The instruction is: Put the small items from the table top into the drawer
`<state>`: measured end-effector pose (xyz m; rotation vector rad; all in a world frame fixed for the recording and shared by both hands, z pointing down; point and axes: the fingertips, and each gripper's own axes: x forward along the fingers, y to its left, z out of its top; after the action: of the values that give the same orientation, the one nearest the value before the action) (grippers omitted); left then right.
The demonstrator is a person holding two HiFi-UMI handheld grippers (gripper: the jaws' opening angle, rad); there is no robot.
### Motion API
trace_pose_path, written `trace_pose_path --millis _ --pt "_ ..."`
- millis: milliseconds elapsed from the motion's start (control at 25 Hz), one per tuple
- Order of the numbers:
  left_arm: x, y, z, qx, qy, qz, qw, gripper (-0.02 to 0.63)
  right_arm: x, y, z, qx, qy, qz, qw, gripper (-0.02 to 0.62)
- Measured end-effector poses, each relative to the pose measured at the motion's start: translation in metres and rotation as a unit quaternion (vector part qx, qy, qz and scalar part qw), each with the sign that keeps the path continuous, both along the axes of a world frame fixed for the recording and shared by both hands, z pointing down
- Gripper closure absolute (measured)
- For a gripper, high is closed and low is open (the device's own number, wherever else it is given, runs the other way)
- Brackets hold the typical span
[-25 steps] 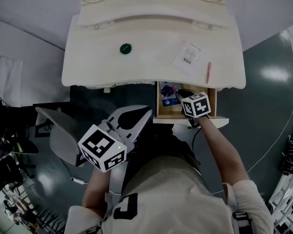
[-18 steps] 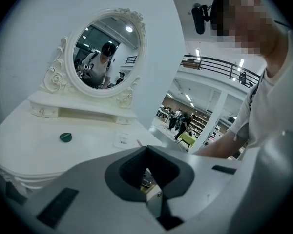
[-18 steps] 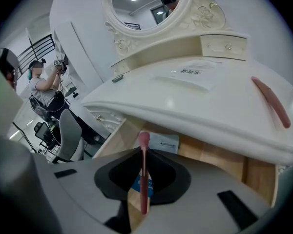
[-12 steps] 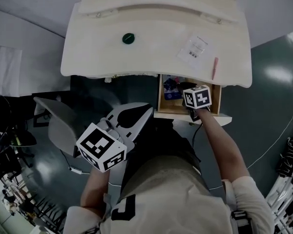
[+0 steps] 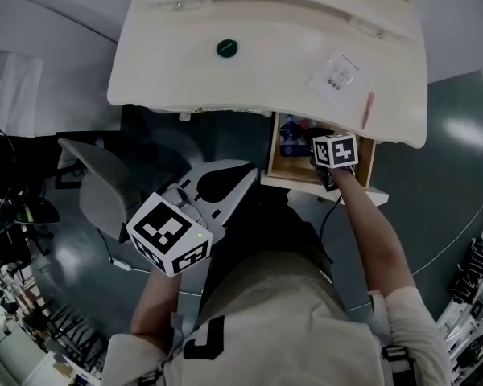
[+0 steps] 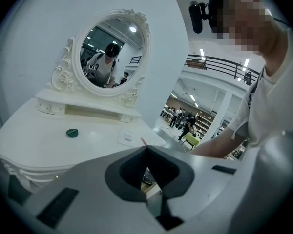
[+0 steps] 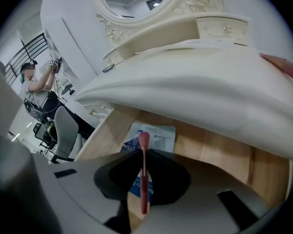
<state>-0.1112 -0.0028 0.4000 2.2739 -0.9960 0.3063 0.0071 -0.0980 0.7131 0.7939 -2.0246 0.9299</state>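
Cream-white dressing table (image 5: pixel 266 79) fills the upper part of the head view, with an ornate oval mirror (image 6: pixel 112 52) standing at its back. Left of the person a grey chair (image 5: pixel 105 195) stands apart from the table. Under the table's right end a pale wooden drawer (image 7: pixel 210 147) is pulled out. The left gripper (image 6: pixel 147 152) is held back from the table near the person's body, its jaws closed together with nothing between them. The right gripper (image 7: pixel 142 155) points steeply down into the drawer, clamped on a slim red stick (image 7: pixel 144 177) whose paler rounded end pokes out past the jaw tips. Below that end a blue-printed packet (image 7: pixel 158 133) lies flat on the drawer floor. Three small items lie on the table top: a clear labelled packet (image 5: pixel 336 72) toward the right, a pink pen (image 5: pixel 369 111) just beside the right front edge, and a small round green piece (image 5: pixel 228 48) well apart, near the middle
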Motion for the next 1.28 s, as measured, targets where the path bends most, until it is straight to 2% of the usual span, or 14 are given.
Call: trace_pose_path --millis 520,920,960,1040,1280 --pt "-0.019 0.007 0.0 -0.001 -0.005 -0.025 0.9997 0.551 0.0 -0.006 0.009 0.005 0.025 0.015 1.0 0.534" --pt "-0.015 0.006 0.002 -0.002 -0.003 -0.023 0.9997 0.551 0.0 -0.008 0.011 0.01 0.029 0.009 0.999 0.532" --pt "-0.015 0.006 0.002 -0.002 -0.003 -0.022 0.9997 0.551 0.0 -0.007 0.01 0.009 0.03 0.009 0.999 0.528" --pt "-0.014 0.005 0.001 0.001 -0.003 -0.021 0.9998 0.551 0.001 -0.005 0.007 0.007 0.026 0.009 1.0 0.475" --pt "-0.011 -0.001 -0.005 0.012 -0.002 -0.015 0.9998 0.551 0.001 -0.001 -0.004 0.013 0.01 0.024 1.0 0.472"
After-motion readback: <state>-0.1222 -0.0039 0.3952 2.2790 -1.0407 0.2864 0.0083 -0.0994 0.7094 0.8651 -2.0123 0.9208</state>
